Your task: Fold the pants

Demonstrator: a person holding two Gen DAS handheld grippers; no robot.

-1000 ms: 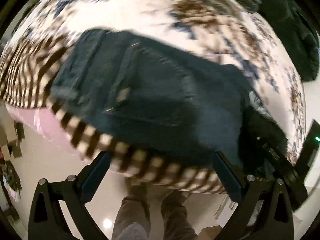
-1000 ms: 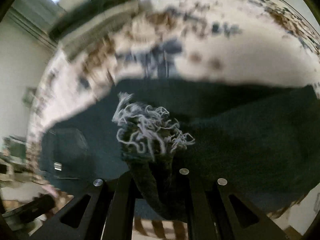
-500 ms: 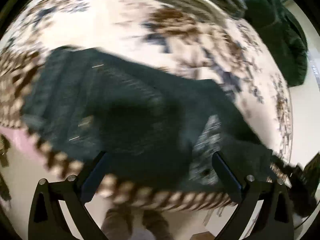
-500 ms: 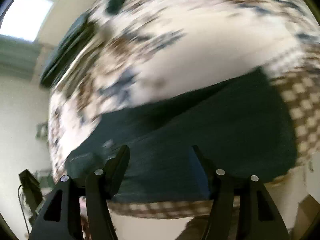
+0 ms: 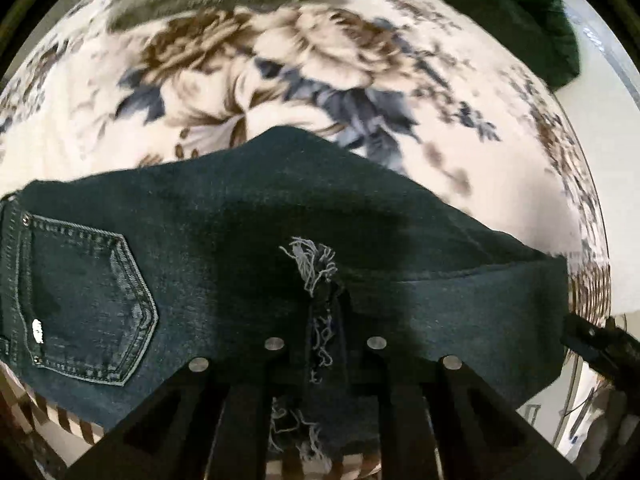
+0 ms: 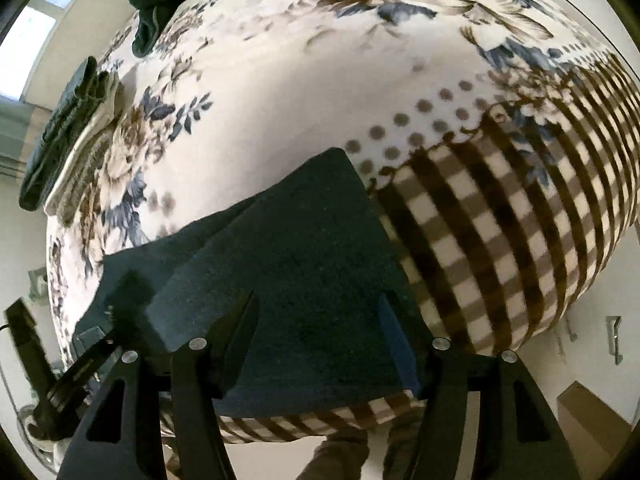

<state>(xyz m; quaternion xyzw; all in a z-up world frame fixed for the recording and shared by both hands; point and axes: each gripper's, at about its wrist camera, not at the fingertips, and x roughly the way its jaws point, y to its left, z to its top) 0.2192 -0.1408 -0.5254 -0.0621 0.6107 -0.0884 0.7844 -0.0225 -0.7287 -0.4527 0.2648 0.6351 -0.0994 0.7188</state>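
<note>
Dark blue jeans (image 5: 248, 248) lie folded on a floral blanket (image 5: 304, 60). In the left wrist view a back pocket (image 5: 88, 300) shows at the left, and my left gripper (image 5: 326, 344) is shut on the frayed hem (image 5: 314, 264) of a pant leg. In the right wrist view my right gripper (image 6: 320, 320) is open and empty, its fingers (image 6: 236, 332) just above the folded end of the jeans (image 6: 288, 264). The left gripper also shows at that view's lower left (image 6: 80, 364).
The blanket's edge has a brown checked border (image 6: 492, 240) that hangs over the bed side. Dark green clothing (image 5: 516, 12) lies at the far end of the bed. Folded clothes (image 6: 68, 136) are stacked at the far left. The floor and my legs (image 6: 344, 456) are below.
My right gripper let go of the frayed hem and opened, moving over the jeans' folded end. My left gripper, open before, has closed on the frayed hem.
</note>
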